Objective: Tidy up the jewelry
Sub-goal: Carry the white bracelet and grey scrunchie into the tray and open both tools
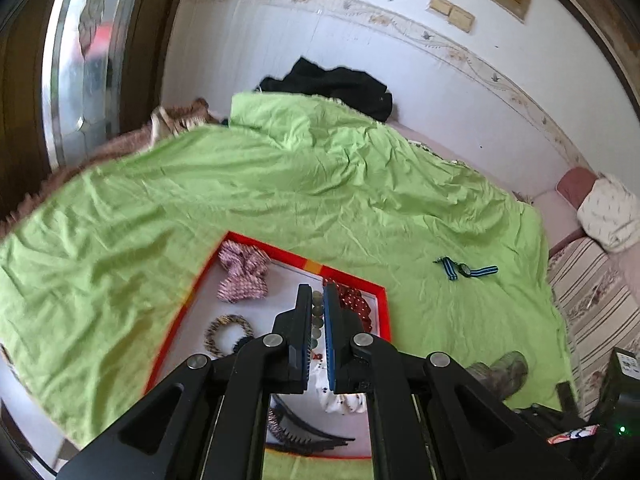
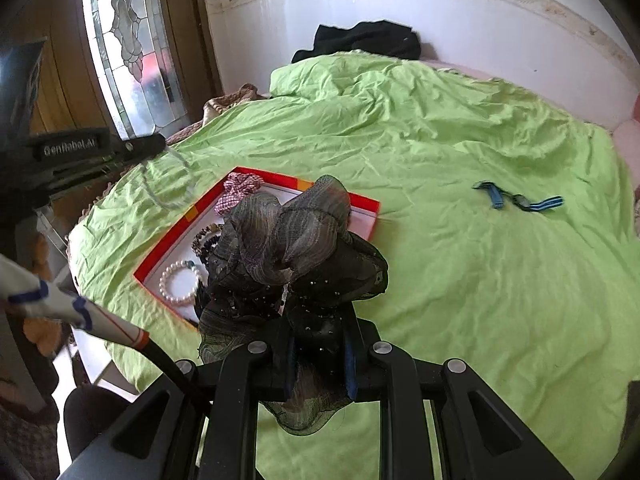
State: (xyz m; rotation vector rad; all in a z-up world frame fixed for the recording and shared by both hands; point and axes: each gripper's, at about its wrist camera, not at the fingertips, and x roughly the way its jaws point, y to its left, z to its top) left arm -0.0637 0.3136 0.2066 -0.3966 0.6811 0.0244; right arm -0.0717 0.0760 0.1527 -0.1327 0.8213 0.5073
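The green bedsheet [image 2: 460, 272] is matt, creased cloth. The red tray [image 2: 192, 216] looks like smooth card. The hair bow [image 2: 296, 248] is sheer gauzy mesh with small sequins; the bracelet [image 2: 178, 282] has glossy pearly beads. The gripper [image 2: 320, 360] is matt black plastic.

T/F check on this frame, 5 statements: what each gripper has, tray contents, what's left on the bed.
1. The right gripper is shut on a dark gauzy hair bow. True.
2. The left gripper grips the pearl bracelet. False: its jaws are nearly closed above the tray, and what they hold can't be told; the pearl bracelet lies in the tray.
3. The red-rimmed tray rests on the green sheet. True.
4. The blue-striped watch is in the tray. False: it lies on the sheet, apart from the tray.
5. A pink checked scrunchie lies in the tray. True.
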